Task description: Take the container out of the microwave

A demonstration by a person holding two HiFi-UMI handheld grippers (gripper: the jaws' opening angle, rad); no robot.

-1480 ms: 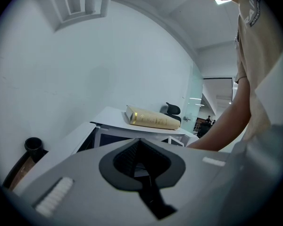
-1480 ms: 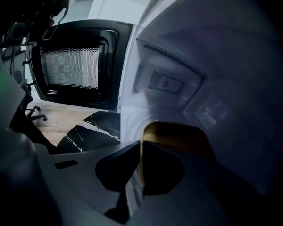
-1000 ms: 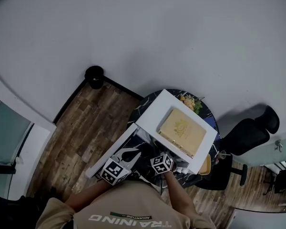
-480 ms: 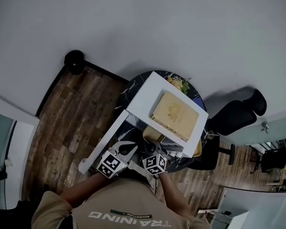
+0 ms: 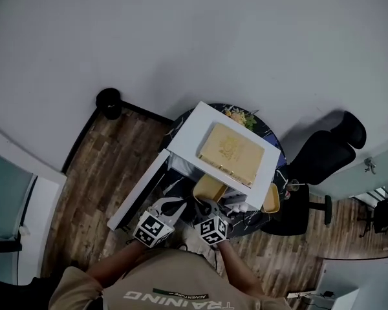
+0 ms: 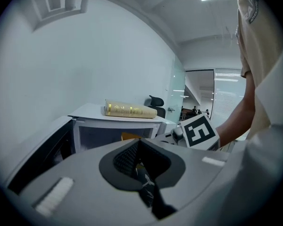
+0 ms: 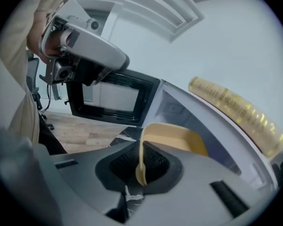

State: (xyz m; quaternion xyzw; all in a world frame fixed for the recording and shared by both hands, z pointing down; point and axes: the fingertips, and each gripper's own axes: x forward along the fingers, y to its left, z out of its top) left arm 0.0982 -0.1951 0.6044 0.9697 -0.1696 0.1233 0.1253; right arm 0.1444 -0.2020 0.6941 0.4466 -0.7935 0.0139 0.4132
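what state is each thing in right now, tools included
microwave door: open
yellow container: gripped by its rim, at the open front of the microwave
right tool: shut on the yellow container's rim
left tool: shut, holding nothing
gold box: lying flat on top of the microwave

I see a round dark table [image 5: 255,219] bearing the white microwave [image 5: 184,141], with greens [image 5: 239,116] behind it and a yellow dish [image 5: 270,200] beside it.
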